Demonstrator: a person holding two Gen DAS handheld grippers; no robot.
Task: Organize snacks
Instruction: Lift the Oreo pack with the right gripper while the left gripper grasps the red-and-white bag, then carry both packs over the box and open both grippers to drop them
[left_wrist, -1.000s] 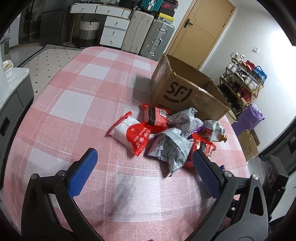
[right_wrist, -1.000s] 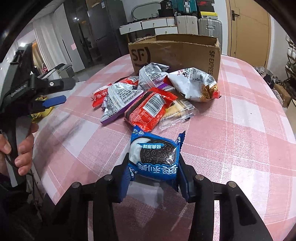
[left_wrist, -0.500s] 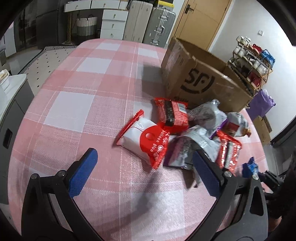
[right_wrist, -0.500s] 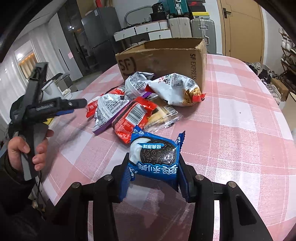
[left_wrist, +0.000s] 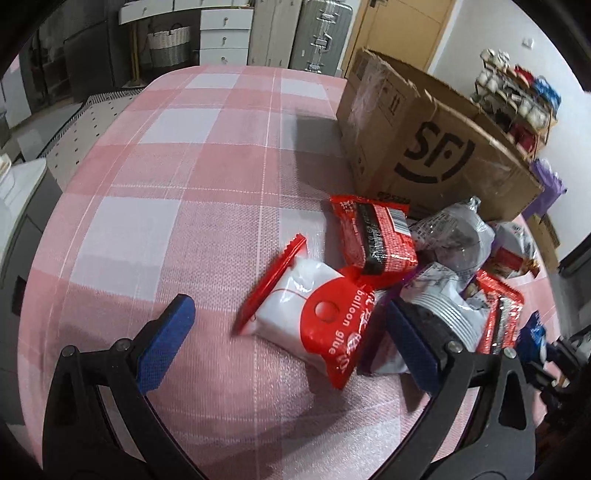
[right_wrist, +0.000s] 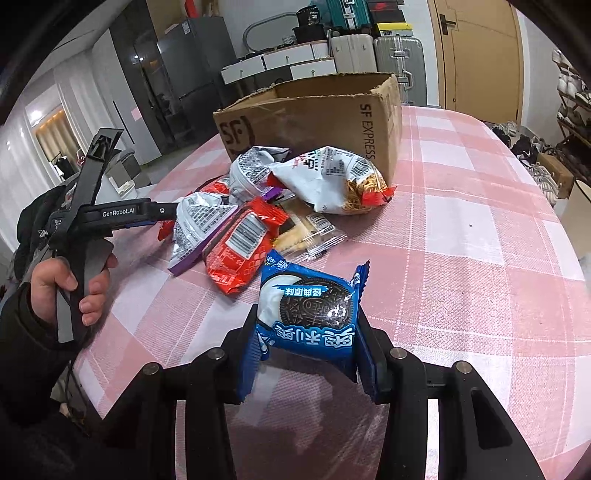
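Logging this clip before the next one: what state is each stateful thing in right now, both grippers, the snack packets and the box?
right gripper: shut on the blue Oreo packet, held above the table.
left gripper: open, empty, fingers either side of the red-and-white packet.
red-and-white packet: sealed, lying flat on the tablecloth.
other snack packets: sealed, piled loosely beside the box.
cardboard box: upright, top open; contents not visible.
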